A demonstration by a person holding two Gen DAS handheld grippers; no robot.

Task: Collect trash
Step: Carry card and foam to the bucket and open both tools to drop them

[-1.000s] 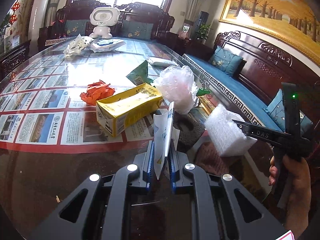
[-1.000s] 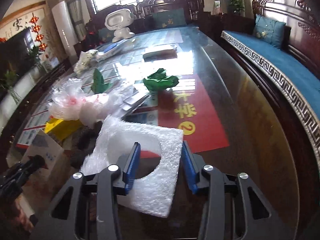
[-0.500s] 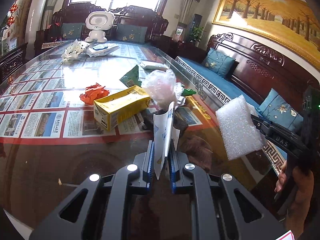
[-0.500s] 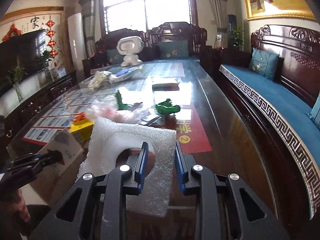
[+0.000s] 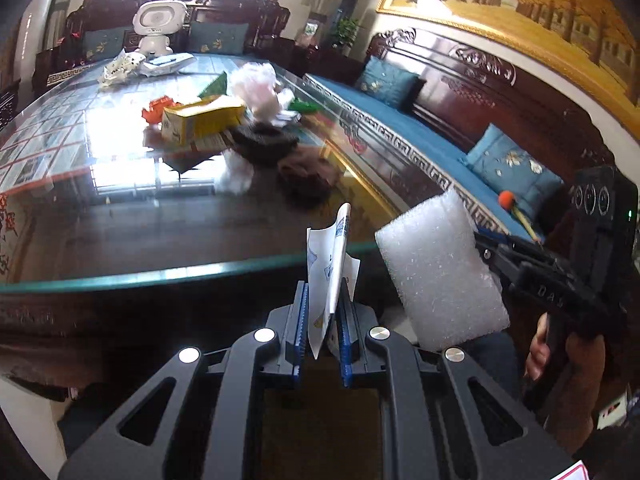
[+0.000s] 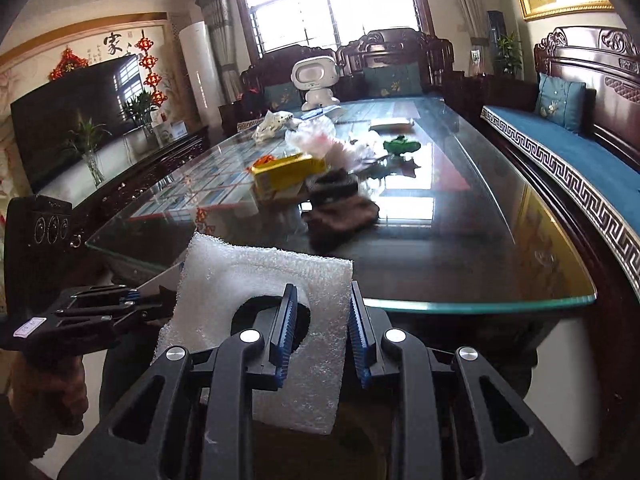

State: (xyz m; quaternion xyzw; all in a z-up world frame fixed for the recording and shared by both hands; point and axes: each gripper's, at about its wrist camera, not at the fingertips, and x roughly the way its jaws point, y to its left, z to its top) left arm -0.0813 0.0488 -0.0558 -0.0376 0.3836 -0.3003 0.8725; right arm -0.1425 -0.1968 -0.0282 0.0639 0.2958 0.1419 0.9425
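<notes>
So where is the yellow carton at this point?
The yellow carton lies on its side on the glass table, mid-table in both wrist views, with the orange scrap on its left and the crumpled clear plastic bag on its right.

Both grippers off the near table edge (image 6: 480, 304); foam sheet (image 6: 256, 280) in right gripper (image 6: 320, 332), paper wrapper (image 5: 330, 264) in left gripper (image 5: 322, 332), side by side; carton (image 6: 288, 172) mid-table, plastic bag (image 6: 320, 140) behind it, dark cloth (image 6: 340, 216) before it; toy robot (image 6: 316, 80) at far end.
</notes>
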